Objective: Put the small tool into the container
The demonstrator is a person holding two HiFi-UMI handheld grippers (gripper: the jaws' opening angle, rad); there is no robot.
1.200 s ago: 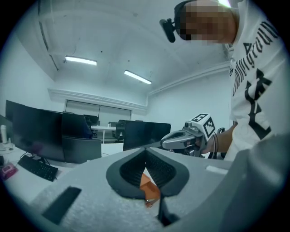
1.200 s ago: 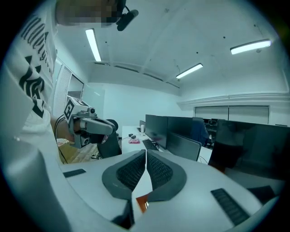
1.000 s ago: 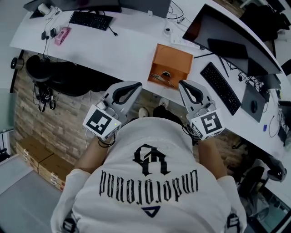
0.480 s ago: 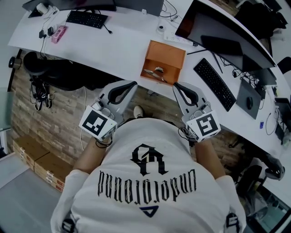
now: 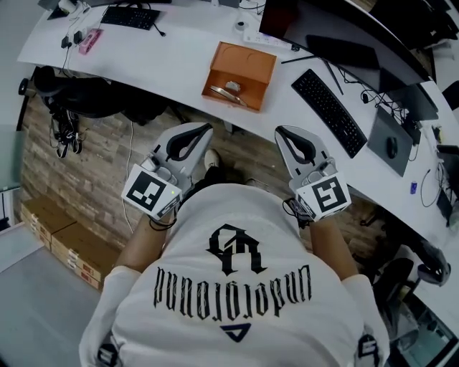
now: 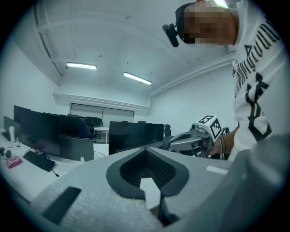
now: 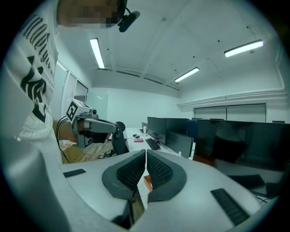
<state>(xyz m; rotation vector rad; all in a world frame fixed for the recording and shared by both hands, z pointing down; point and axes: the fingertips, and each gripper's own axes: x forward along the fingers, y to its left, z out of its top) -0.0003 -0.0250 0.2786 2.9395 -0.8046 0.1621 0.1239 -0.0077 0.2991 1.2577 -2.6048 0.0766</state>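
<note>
The small tool (image 5: 228, 89) lies inside the container (image 5: 247, 61), close to the wall that is nearest to you. It is a pale metal thing, and I cannot tell if it is one piece or two. The container is one orange open box in the upper middle of the head view. It stands on the white curved desk (image 5: 179, 64), near the front edge of the desk.

You hold two grippers, both below the desk edge and well apart from the container. Your left gripper (image 5: 206, 127) is at the centre left of the frame and your right gripper (image 5: 281, 132) at the centre right, each pointing up toward the desk. In each gripper view the two jaws are pressed together at the tips and there is nothing between them, so both claws are clenched on nothing.

On the desk you have two black keyboards: one (image 5: 331, 111) right of the container, one (image 5: 129, 16) at the upper left. One small pink object (image 5: 90, 41) lies near the left keyboard.
</note>
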